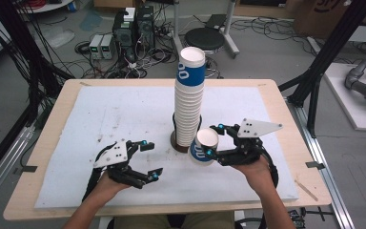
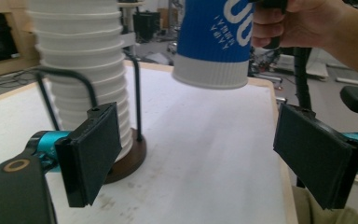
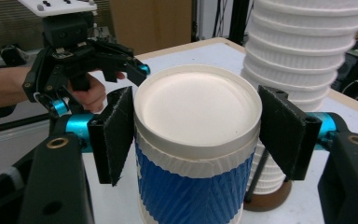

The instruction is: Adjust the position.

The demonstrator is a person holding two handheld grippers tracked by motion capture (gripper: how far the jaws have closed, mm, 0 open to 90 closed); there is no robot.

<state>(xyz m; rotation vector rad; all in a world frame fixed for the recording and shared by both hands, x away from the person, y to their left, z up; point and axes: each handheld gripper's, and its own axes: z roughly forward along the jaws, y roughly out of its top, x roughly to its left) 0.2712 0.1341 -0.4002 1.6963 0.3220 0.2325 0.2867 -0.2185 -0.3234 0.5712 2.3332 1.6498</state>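
A tall stack of white paper cups (image 1: 189, 95), topped by a blue-sleeved one, stands in a wire holder on a round brown base (image 1: 175, 143) at mid-table. My right gripper (image 1: 213, 140) is shut on a single blue-and-white cup (image 1: 204, 145), held off the table just right of the stack's foot. In the right gripper view its pads (image 3: 116, 133) press both sides of this cup (image 3: 198, 112) below the rim, with the stack (image 3: 303, 51) behind. My left gripper (image 1: 151, 160) stands open and empty left of the base. The left gripper view shows its jaws wide apart (image 2: 198, 156), the cup (image 2: 213, 42) hanging ahead.
A white mat (image 1: 124, 109) covers most of the wooden table (image 1: 52, 143). The holder's thin black wire arms (image 2: 86, 86) rise around the stack (image 2: 81, 60). Beyond the far edge, computers, cables and a stool (image 1: 205, 38) sit on the floor.
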